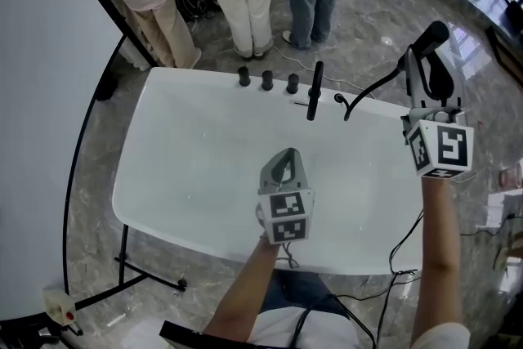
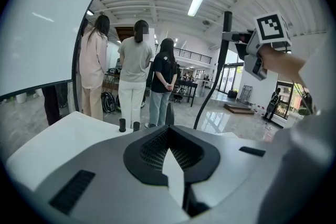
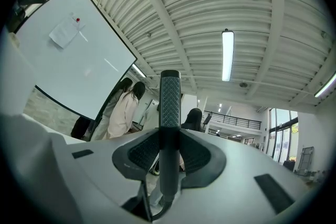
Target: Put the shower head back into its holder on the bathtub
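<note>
**Shower head in my right gripper, holder off to its left**

My left gripper (image 1: pixel 286 161) hovers over the bathtub (image 1: pixel 163 176), clenched on nothing. On the far rim stands a black upright fitting (image 1: pixel 315 90), which I take for the holder. My right gripper (image 1: pixel 426 68) grasps the shower head (image 1: pixel 431 37), its handle roughly upright. The holder lies left and lower.
</note>
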